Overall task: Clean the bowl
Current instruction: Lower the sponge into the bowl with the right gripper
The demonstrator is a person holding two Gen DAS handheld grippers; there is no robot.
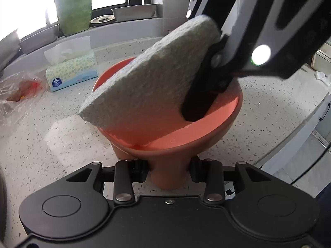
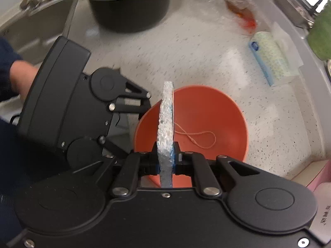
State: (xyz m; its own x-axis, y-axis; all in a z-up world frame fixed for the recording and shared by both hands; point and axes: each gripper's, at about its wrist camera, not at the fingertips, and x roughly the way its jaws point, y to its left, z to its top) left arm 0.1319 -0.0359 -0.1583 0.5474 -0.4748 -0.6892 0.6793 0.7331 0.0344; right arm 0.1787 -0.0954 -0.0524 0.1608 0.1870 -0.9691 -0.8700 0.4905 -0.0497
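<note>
Nearby, tissue pack, black pot, green vase.

One bowl, one sponge, one tissue pack, one pot.

Daylight floods in from the window at about ten to eleven o'clock in the left wrist view, where the panes burn out to pure white. The speckled surface carries a pale sheen from it at eight o'clock. A small lamp on the black housing at two o'clock glares as a blown white disc. Focus here is fairly crisp in the centre, and straight lines bow strongly toward the rim.

The right wrist view is softer: the dark pot at twelve o'clock and the plastic bag at one o'clock are smeared by motion blur. A clipped white patch sits in the corner at one o'clock. Shadows are faint and diffuse.
</note>
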